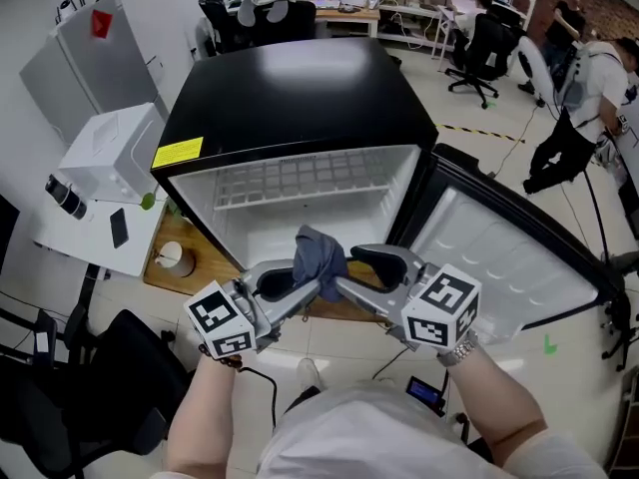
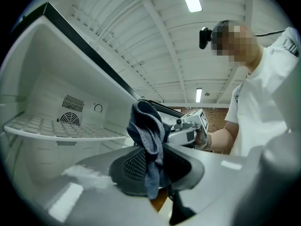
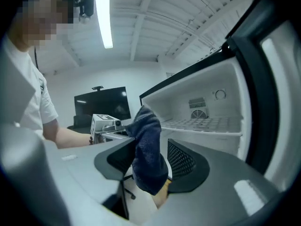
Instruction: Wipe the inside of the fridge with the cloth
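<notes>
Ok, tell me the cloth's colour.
Dark blue-grey. The cloth shows best in the right gripper view.

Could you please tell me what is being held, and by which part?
The left tool pinches the cloth by its bunched middle; the right tool stands open around it.

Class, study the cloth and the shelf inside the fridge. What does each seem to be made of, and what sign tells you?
The cloth looks like soft woven or knitted fabric, grey-blue and matte: it folds, droops and has a nubbly surface. The shelf is probably white-coated wire: an open grid of thin, smooth bars.
</notes>
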Available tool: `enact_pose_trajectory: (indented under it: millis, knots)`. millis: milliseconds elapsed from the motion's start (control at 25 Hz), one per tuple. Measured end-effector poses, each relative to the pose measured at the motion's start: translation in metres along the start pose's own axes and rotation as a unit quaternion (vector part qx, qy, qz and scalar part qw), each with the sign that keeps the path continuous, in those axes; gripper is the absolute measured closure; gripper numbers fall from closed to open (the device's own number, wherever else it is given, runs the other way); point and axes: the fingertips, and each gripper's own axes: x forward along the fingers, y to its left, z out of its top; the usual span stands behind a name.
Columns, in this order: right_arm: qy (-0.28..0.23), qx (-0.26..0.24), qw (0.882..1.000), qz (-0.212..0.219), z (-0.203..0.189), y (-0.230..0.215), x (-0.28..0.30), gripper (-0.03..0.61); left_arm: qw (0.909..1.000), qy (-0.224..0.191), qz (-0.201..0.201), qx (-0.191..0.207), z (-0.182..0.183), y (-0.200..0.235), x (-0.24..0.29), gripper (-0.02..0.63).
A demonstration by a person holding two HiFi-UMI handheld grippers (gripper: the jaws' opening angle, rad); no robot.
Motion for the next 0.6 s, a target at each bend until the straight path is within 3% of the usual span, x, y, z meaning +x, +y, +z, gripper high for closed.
enact_pose_trajectory:
  millis: [280, 600]
  knots:
    - [0.015, 0.049, 0.990, 0.135, -0.010, 0.044, 0.044, 0.359, 0.9991, 0.015, -0.035, -0.017, -0.005, -0.006, -0.043, 0.538]
    - [0.021, 0.077, 0.977, 0.196, -0.019, 0.065, 0.076, 0.360, 0.9982, 0.034, -0.041, -0.029, -0.019, 0.001, -0.075, 0.538]
